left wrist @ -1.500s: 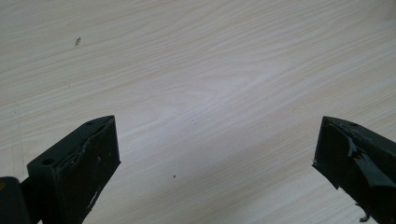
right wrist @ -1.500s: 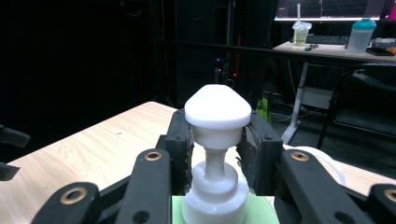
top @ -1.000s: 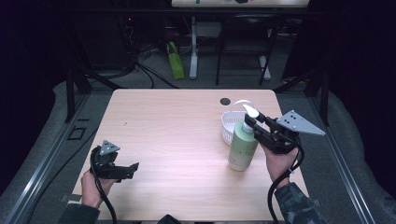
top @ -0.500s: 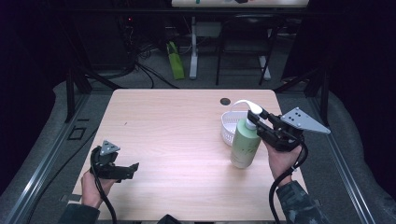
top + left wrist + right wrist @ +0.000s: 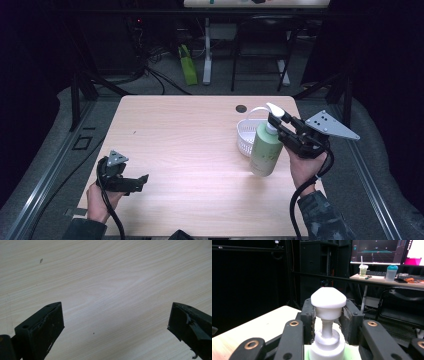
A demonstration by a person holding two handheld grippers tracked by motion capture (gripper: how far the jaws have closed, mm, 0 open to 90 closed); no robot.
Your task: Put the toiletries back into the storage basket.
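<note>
Green bottle [image 5: 265, 151] near table [image 5: 190, 150] right edge, right claw [image 5: 276, 122] pinching pump [image 5: 328, 301], left claw [image 5: 116, 325] spread.

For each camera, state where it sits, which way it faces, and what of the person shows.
High view: above the person's side, facing forward and down on the table; both hands, left gripper, right gripper.
Left gripper view: on that gripper, facing down at bare tabletop between open jaws.
Right gripper view: on that gripper, facing level; jaws clamp the pump bottle under its head.
Shared: the bottle also shows in the high view, beside the white basket.
</note>
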